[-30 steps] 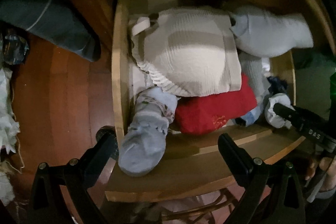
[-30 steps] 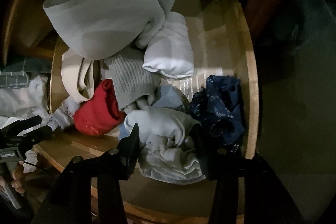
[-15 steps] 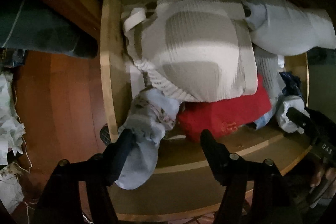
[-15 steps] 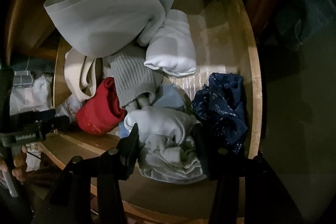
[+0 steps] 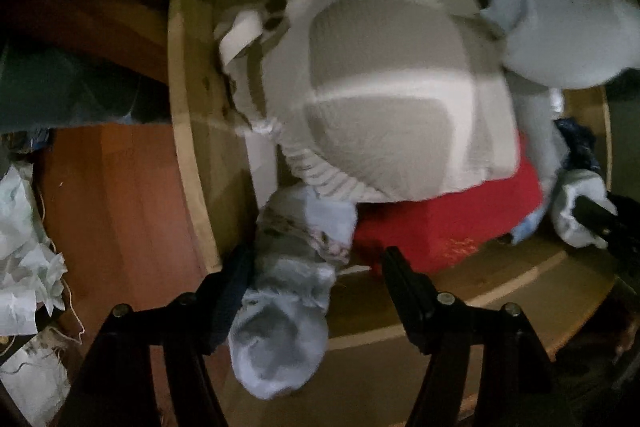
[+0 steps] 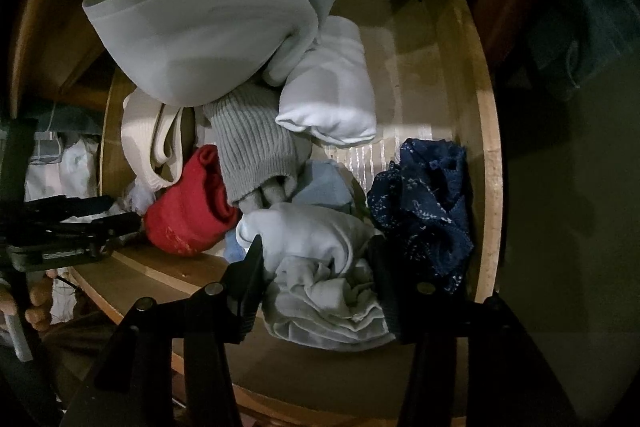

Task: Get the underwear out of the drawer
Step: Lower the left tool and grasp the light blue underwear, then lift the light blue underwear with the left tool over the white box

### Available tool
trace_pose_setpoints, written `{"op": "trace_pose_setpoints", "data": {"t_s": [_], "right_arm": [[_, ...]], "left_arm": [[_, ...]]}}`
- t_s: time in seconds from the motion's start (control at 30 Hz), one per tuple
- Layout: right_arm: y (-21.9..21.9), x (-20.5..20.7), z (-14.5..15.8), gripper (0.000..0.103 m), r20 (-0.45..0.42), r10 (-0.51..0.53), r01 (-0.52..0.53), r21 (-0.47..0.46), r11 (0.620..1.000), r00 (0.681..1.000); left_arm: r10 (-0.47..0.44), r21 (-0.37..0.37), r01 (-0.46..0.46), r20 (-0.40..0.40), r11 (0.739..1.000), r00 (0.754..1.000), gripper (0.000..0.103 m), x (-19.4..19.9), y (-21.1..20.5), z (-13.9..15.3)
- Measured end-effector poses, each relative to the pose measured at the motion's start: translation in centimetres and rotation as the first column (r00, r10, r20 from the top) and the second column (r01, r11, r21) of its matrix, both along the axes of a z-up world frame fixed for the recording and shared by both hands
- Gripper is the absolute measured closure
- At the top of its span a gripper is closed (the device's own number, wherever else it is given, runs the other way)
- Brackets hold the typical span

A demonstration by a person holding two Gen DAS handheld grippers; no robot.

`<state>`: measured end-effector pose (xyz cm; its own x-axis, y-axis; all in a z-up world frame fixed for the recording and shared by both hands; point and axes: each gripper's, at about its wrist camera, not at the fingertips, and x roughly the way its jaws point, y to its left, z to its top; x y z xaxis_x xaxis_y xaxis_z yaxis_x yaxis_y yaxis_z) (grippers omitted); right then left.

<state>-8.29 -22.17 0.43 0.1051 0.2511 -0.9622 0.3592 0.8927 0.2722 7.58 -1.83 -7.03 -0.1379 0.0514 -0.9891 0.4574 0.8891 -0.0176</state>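
The open wooden drawer (image 5: 188, 147) is stuffed with folded underwear and socks. My left gripper (image 5: 316, 259) points down at its front left corner. A pale blue garment (image 5: 288, 291) draped over the front edge lies between its fingers. The left finger (image 5: 236, 275) touches the cloth and the right finger stands clear, so the gripper is open. My right gripper (image 6: 316, 255) is shut on a crumpled white garment (image 6: 320, 267) at the front of the drawer (image 6: 492, 187), both pads pressed into it.
A cream knit piece (image 5: 392, 99) lies over a red one (image 5: 452, 227). A navy lace piece (image 6: 424, 211) sits right of my right gripper, with a grey ribbed roll (image 6: 252, 151) and white folds (image 6: 332, 95) behind. Wooden floor (image 5: 112, 207) and crumpled white stuff (image 5: 24, 247) lie left.
My left gripper has come down closer to the drawer's front left corner and its jaws have narrowed around the pale blue garment. The right gripper keeps its grip and has hardly moved.
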Motion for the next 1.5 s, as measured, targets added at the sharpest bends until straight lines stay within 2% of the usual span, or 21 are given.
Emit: {"op": "trace_pose_setpoints", "data": {"t_s": [0.23,0.4,0.53,0.57,0.67,0.87,1.0,1.1,1.2,1.5], "right_arm": [[-0.2,0.3,-0.3,0.054,-0.006,-0.005,0.005,0.008,1.000,1.000],[-0.2,0.4,-0.4,0.054,-0.005,-0.005,0.005,0.010,1.000,1.000],[-0.2,0.5,-0.4,0.053,-0.005,-0.008,0.008,0.012,1.000,1.000],[-0.2,0.5,-0.5,0.053,-0.006,-0.008,0.008,0.013,1.000,1.000],[-0.2,0.6,-0.5,0.053,-0.006,-0.006,0.006,0.013,1.000,1.000],[-0.2,0.6,-0.5,0.053,-0.006,-0.008,0.008,0.014,1.000,1.000],[-0.3,0.8,-0.6,0.053,-0.008,-0.010,0.010,0.017,1.000,1.000],[-0.3,0.7,-0.6,0.053,-0.006,-0.002,0.002,0.012,1.000,1.000],[-0.1,0.6,-0.6,0.053,-0.004,0.003,-0.003,0.006,1.000,1.000],[0.4,0.4,0.0,0.055,0.021,0.014,-0.014,-0.004,1.000,1.000]], "left_arm": [[-0.018,0.001,0.018,0.004,1.000,1.000,0.034,-1.0,-0.8,-0.6],[0.050,-0.012,-0.051,-0.057,0.999,0.997,0.036,-1.8,-0.2,-1.1],[0.098,0.004,-0.098,-0.070,0.995,0.993,0.063,-2.0,0.5,-1.1],[0.103,0.017,-0.102,-0.064,0.995,0.993,0.067,-2.0,0.7,-1.1],[0.118,0.053,-0.115,-0.054,0.992,0.992,0.068,-1.0,1.9,-1.1],[0.131,0.065,-0.124,-0.105,0.990,0.986,0.068,-0.9,2.4,-2.9],[0.136,0.068,-0.130,-0.104,0.989,0.985,0.068,-1.6,1.9,-3.5],[0.153,0.053,-0.149,-0.088,0.987,0.984,0.078,-2.0,1.7,-2.5],[0.160,0.036,-0.158,-0.061,0.987,0.985,0.083,-2.5,2.0,-1.7],[0.169,-0.041,-0.170,-0.008,0.985,0.986,0.084,-3.0,2.7,2.8]]}}
